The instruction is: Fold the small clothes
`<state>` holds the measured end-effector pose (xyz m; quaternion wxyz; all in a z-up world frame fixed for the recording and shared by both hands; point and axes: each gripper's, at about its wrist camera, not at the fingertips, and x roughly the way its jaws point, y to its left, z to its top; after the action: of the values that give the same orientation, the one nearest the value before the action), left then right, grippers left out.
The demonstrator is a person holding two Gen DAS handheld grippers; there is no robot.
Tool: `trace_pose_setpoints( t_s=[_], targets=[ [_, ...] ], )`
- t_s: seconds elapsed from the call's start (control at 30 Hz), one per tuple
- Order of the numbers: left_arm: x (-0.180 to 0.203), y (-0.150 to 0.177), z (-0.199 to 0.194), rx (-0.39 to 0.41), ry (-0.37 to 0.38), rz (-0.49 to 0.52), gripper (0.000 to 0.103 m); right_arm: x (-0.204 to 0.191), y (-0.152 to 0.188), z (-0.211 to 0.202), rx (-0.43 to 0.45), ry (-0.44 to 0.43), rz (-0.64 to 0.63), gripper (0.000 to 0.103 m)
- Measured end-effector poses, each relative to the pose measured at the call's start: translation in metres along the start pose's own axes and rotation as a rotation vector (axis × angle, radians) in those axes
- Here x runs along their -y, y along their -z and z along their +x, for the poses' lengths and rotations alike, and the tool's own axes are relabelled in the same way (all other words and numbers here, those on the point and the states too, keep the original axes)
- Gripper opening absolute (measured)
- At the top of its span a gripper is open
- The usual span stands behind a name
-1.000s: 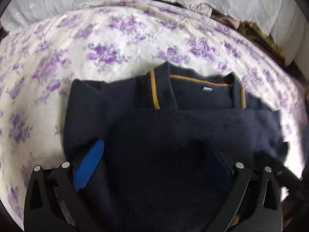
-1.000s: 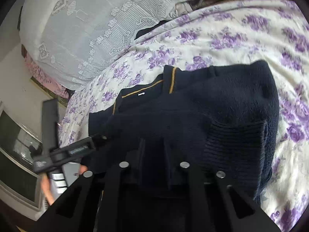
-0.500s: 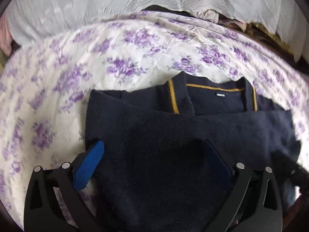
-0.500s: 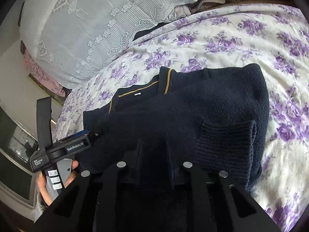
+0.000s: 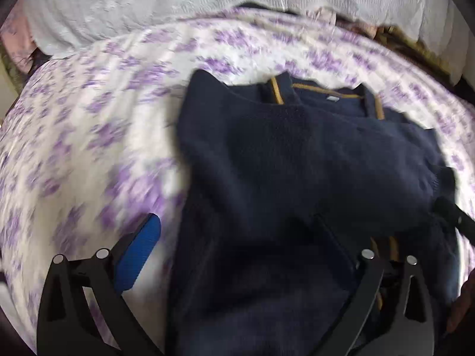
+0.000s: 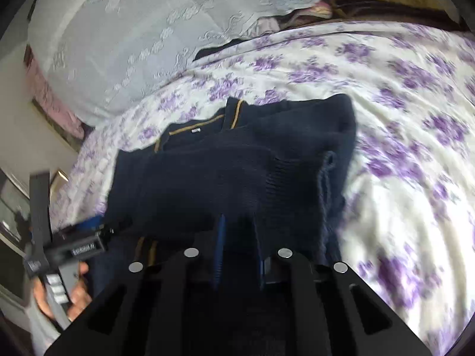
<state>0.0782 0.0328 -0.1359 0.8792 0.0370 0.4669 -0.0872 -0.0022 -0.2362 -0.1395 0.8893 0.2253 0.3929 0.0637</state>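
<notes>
A small navy knit sweater (image 5: 297, 154) with a mustard-striped collar lies folded on the floral bed sheet (image 5: 89, 148); it also shows in the right wrist view (image 6: 237, 154). My left gripper (image 5: 237, 237) is open, its blue-padded left finger (image 5: 139, 249) beside the sweater's left edge and its right finger over the fabric. My right gripper (image 6: 237, 237) is shut on the sweater's near edge, with dark fabric between the blue pads (image 6: 220, 249). The left gripper's body (image 6: 74, 249) shows at the left of the right wrist view.
White lace-patterned bedding (image 6: 133, 38) is piled at the head of the bed. Brown and pink cloth (image 6: 311, 12) lies behind it. A wall and furniture edge (image 6: 17, 148) stand at the far left. Floral sheet (image 6: 415, 148) spreads to the right of the sweater.
The left gripper has shifted left and back, so its left finger now lies off the sweater over the sheet. The right gripper stays shut on the sweater's edge; the sweater sits farther away.
</notes>
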Motion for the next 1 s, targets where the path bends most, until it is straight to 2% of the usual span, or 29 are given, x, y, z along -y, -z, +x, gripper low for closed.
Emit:
trace_pose_setpoints(
  t_s=[0.03, 0.1, 0.2, 0.27, 0.33, 0.43, 0.63, 0.7, 0.9, 1.0],
  targets=[
    [-0.003, 0.007, -0.008, 0.010, 0.019, -0.010, 0.098, -0.002, 0.003, -0.013, 0.026, -0.015, -0.017, 0.030],
    [-0.009, 0.025, -0.017, -0.004, 0.031, -0.027, 0.098, -0.004, 0.015, -0.037, 0.061, -0.010, -0.062, 0.037],
    [-0.012, 0.047, -0.020, -0.032, -0.013, -0.028, 0.098, 0.013, 0.042, -0.050, 0.028, -0.015, -0.043, 0.037],
    [-0.006, 0.059, -0.028, -0.022, -0.052, -0.006, 0.098, 0.021, 0.062, -0.049, -0.014, 0.014, -0.037, 0.036],
    [-0.001, 0.073, -0.036, -0.015, -0.081, 0.009, 0.098, 0.018, 0.074, -0.055, -0.014, 0.027, -0.055, 0.035],
    [-0.002, 0.095, -0.050, -0.011, -0.073, 0.004, 0.098, 0.015, 0.087, -0.070, -0.004, 0.019, -0.086, 0.037],
    [-0.010, 0.134, -0.078, -0.014, 0.003, 0.005, 0.098, 0.027, 0.117, -0.101, 0.003, -0.033, -0.070, 0.037],
    [-0.013, 0.143, -0.085, -0.010, 0.035, -0.004, 0.098, 0.033, 0.128, -0.110, 0.000, -0.030, -0.060, 0.042],
    [-0.032, 0.157, -0.099, -0.009, 0.233, -0.081, 0.098, 0.046, 0.154, -0.130, -0.038, -0.137, -0.018, 0.042],
    [-0.032, 0.155, -0.095, -0.026, 0.322, -0.099, 0.098, 0.040, 0.158, -0.130, -0.054, -0.154, -0.040, 0.045]
  ],
)
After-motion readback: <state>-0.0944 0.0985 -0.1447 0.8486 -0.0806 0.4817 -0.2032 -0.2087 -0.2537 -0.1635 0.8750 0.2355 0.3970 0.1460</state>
